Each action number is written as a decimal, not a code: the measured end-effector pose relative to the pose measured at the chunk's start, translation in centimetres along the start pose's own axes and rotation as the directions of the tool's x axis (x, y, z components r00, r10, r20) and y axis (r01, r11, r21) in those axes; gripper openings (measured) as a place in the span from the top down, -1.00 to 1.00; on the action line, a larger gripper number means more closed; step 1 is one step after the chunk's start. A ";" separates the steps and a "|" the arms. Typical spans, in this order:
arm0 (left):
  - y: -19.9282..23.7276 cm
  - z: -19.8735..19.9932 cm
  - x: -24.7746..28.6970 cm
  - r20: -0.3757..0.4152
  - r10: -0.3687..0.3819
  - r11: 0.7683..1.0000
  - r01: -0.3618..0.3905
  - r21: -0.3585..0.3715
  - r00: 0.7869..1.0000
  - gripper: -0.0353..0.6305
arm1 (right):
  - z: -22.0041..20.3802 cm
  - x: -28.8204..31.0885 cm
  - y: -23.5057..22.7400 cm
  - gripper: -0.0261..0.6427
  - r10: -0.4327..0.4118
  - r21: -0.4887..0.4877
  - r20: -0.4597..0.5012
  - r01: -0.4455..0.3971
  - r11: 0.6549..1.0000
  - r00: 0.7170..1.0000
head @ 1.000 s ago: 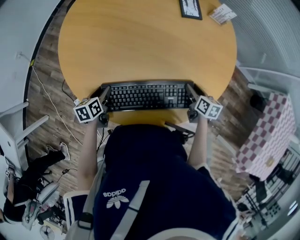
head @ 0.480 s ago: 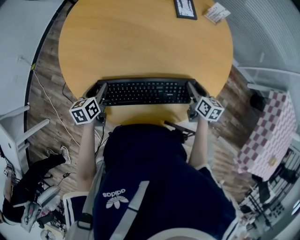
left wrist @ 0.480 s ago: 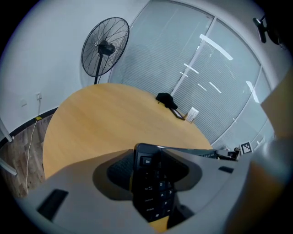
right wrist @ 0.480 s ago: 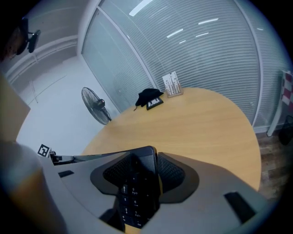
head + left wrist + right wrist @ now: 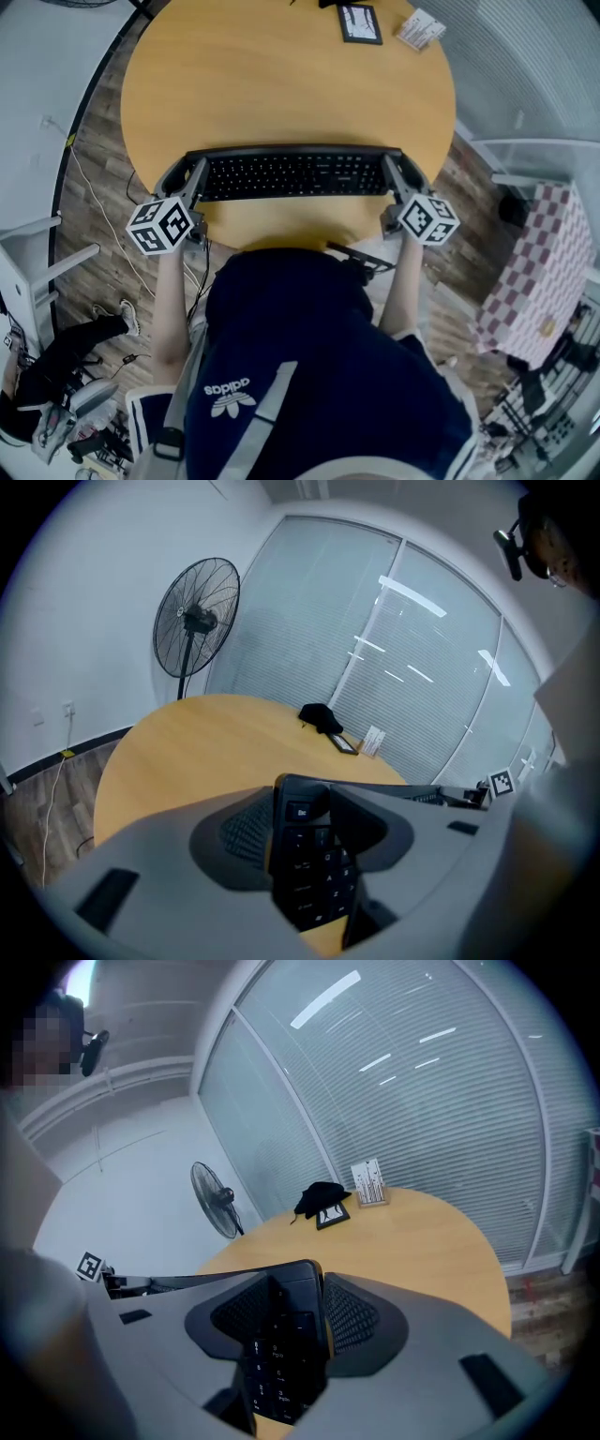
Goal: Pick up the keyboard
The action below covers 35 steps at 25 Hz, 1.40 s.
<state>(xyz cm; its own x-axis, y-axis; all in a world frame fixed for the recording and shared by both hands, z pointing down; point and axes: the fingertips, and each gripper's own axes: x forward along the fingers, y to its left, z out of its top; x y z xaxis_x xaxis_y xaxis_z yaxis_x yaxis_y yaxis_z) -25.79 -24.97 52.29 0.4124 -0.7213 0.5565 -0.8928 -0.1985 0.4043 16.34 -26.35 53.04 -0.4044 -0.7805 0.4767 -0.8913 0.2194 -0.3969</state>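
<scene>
Keyboard (image 5: 295, 175) came up off the table (image 5: 281, 75)!
Left gripper (image 5: 190, 176) and right gripper (image 5: 396, 174) stayed clamped on its ends as it rose; pickup looked achieved.

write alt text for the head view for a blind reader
From above, a person at a round wooden table grips a black keyboard by both ends: left gripper shut on its left end, right gripper on its right end. A dark frame and a small card sit near the table's far edge.
</scene>
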 end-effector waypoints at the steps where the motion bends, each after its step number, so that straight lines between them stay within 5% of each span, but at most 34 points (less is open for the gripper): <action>1: -0.3 0.5 -0.5 0.017 -0.003 1.000 0.003 0.005 1.000 0.34 | 0.5 -0.4 0.3 0.39 0.003 -0.007 0.011 -0.003 1.000 1.000; 10: -4.6 5.9 -6.6 0.228 -0.027 0.997 0.008 0.080 0.973 0.34 | 7.5 -5.5 4.1 0.39 0.084 -0.126 0.172 -0.063 0.990 0.981; 20: -11.5 10.2 -12.1 0.444 -0.039 0.987 -0.035 0.158 0.895 0.34 | 13.2 -11.8 5.1 0.39 0.176 -0.221 0.313 -0.109 0.969 0.933; 27: -15.5 10.0 -17.0 0.537 -0.037 0.980 -0.074 0.182 0.843 0.34 | 14.8 -16.7 5.8 0.39 0.234 -0.280 0.378 -0.131 0.951 0.896; 35: -17.1 7.4 -19.9 0.562 -0.012 0.985 -0.088 0.149 0.827 0.34 | 14.8 -19.8 6.4 0.39 0.269 -0.327 0.375 -0.145 0.934 0.887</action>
<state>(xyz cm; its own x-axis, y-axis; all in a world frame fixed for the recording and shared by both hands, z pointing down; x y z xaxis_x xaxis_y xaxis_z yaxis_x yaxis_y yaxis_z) -20.04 -12.08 28.92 0.2496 -0.9672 0.0477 -0.9425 -0.2314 0.2410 21.67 -18.14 29.49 -0.5216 -0.8529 0.0214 -0.8407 0.5096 -0.1831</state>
